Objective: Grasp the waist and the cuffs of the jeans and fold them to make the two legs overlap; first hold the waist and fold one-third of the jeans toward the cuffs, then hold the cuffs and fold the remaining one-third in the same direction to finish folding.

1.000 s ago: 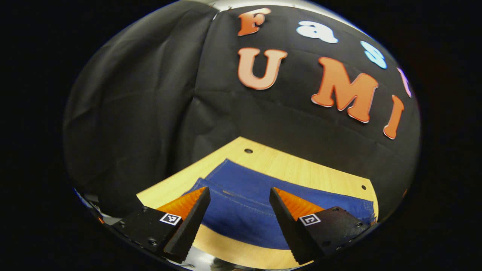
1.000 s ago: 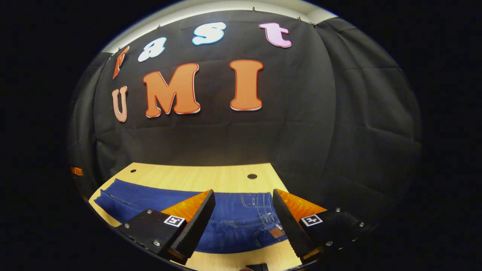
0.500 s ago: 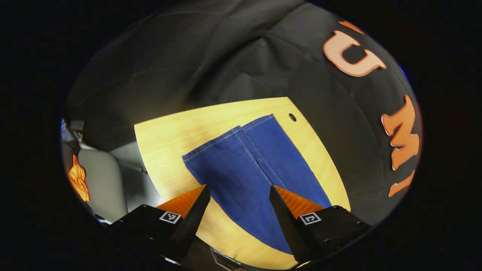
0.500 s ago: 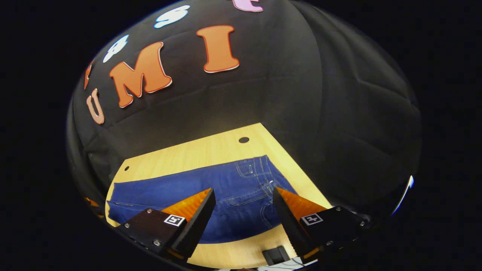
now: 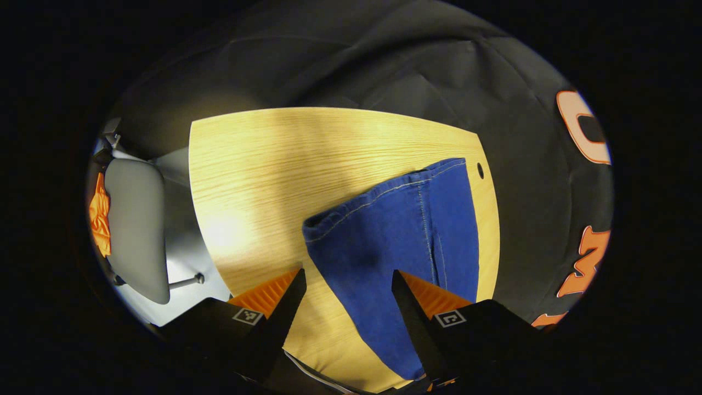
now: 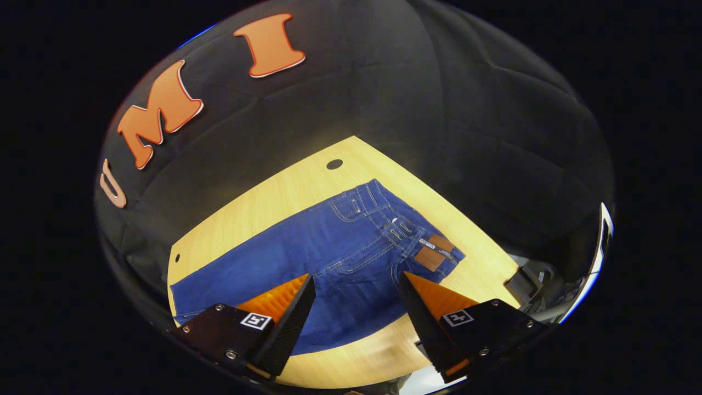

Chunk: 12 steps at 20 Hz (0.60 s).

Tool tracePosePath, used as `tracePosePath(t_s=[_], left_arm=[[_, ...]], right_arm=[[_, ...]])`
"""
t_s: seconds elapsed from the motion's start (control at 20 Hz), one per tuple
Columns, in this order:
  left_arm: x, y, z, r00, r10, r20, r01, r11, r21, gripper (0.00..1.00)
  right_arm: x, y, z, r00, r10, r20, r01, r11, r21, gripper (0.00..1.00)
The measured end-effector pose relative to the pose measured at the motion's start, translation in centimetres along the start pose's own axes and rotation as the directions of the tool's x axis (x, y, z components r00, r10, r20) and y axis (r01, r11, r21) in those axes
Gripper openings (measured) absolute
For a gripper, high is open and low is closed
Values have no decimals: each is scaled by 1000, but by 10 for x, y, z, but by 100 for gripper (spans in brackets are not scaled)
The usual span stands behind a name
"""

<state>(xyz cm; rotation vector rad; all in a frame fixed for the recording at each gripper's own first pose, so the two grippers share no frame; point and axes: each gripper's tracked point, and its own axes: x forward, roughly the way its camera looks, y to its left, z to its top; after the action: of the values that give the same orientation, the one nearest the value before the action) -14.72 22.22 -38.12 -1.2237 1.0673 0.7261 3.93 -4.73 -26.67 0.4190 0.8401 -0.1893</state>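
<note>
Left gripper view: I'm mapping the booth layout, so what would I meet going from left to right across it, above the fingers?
Orange cloth → grey chair → bare wooden table → jeans cuffs → hole in the table → black booth wall.

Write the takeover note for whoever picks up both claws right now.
Left claw: open, holding nothing, above the cuffs end of the jeans.
Right claw: open, holding nothing, above the waist end.
Jeans: flat and at full length on the wooden table, not yet folded into thirds.
Done: no grasp so far.
Left: grip the waist and cuffs, overlap the legs if needed, then both one-third folds.
</note>
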Motion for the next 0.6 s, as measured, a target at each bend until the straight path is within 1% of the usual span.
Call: tracePosePath(t_s=[0.05, 0.15, 0.25, 0.3, 0.35, 0.45, 0.5, 0.55, 0.6], left_arm=[[0, -2, 6, 1000, -22, -3, 22, 1000, -10, 92], [13, -6, 15, 998, -51, -21, 51, 999, -21, 91], [17, -16, 20, 993, -112, -39, 112, 994, -20, 87], [22, -19, 22, 988, -147, -50, 146, 989, -16, 87], [25, -23, 24, 983, -176, -51, 175, 984, -22, 79], [31, -30, 25, 974, -225, -37, 224, 974, -35, 72], [34, -28, 26, 971, -237, -22, 236, 971, -31, 68], [35, -29, 23, 969, -248, -21, 247, 969, -28, 52], [42, -20, 22, 978, -211, -2, 211, 978, 1, 52]], right_arm=[[1, 1, -3, 1000, -6, -3, 6, 1000, 21, 97], [4, 6, -11, 1000, -10, -23, 12, 998, 69, 96], [5, 10, -13, 999, -8, -31, 11, 995, 97, 96], [7, 10, -15, 999, -4, -37, 8, 995, 102, 97], [6, 10, -16, 999, -9, -42, 13, 994, 109, 96], [6, 11, -17, 998, 9, -55, -1, 990, 141, 96], [7, 12, -16, 998, 31, -60, -21, 987, 158, 96], [9, 9, -16, 996, 40, -74, -27, 984, 176, 96], [12, 3, -17, 994, 53, -94, -34, 981, 192, 97]])
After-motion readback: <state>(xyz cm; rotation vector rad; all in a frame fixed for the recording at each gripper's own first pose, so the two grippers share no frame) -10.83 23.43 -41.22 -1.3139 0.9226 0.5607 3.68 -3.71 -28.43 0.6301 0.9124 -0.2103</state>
